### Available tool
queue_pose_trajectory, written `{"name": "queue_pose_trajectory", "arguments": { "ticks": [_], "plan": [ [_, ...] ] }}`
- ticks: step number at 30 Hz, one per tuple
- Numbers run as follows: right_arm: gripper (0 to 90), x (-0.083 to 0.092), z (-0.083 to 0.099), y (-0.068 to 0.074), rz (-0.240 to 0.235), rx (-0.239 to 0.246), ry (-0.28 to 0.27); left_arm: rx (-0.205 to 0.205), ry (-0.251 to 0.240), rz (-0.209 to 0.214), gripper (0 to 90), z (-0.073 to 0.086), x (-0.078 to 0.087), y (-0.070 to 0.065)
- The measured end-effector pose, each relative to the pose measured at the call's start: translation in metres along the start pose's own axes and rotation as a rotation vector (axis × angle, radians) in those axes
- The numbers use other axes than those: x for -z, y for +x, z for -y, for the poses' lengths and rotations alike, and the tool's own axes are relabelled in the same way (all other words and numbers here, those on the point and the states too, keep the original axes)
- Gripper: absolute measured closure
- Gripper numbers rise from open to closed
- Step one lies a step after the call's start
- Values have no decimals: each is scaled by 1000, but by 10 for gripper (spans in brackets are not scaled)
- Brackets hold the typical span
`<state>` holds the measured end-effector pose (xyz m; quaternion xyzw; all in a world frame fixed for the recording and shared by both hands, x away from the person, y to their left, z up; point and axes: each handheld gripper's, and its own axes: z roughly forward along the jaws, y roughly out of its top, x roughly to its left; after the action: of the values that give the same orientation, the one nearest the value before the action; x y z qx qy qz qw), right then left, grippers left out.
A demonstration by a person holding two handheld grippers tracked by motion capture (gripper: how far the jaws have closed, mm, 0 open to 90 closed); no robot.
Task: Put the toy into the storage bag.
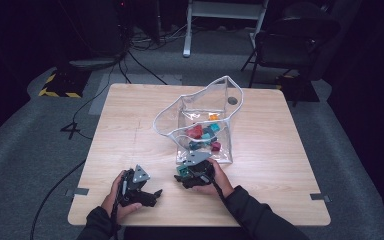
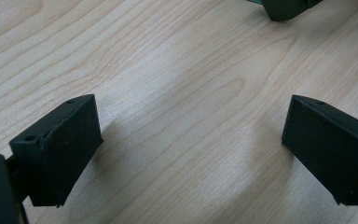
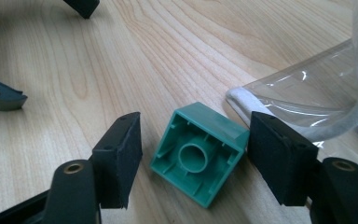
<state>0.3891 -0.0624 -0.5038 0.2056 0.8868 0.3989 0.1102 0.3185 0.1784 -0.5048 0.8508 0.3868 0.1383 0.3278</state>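
Note:
A green block (image 3: pixel 196 158) lies on the wooden table (image 1: pixel 280 150) with its hollow underside turned up. My right gripper (image 3: pixel 198 140) straddles it: the left pad stands clear of the block and the right pad is at its corner, so the jaws are open around it. From above, my right gripper (image 1: pixel 182 176) sits just in front of the clear plastic bag (image 1: pixel 205 125), which holds several coloured blocks. My left gripper (image 2: pixel 191 135) rests low over bare wood, open, with nothing between its pads. In the high view my left gripper (image 1: pixel 150 194) is left of the right one.
The bag's white-edged rim (image 3: pixel 256 100) lies right beside the green block. A jaw of the left gripper (image 3: pixel 0 95) lies a short way beyond the block. A chair (image 1: pixel 295 35) and cables stand on the floor beyond the table.

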Motion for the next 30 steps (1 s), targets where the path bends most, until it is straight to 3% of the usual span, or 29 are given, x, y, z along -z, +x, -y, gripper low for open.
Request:
{"name": "queue_pose_trajectory", "arguments": {
  "ticks": [6, 20, 30],
  "plan": [
    [508, 1, 1, 1, -34, 10, -9, -1, 0, -1, 48, 0, 0, 0],
    [543, 18, 15, 1, -93, 46, -13, -2, 0, -1, 48, 0, 0, 0],
    [557, 35, 28, -1, -99, 55, -1, -1, -1, -1, 48, 0, 0, 0]
  ]
}}
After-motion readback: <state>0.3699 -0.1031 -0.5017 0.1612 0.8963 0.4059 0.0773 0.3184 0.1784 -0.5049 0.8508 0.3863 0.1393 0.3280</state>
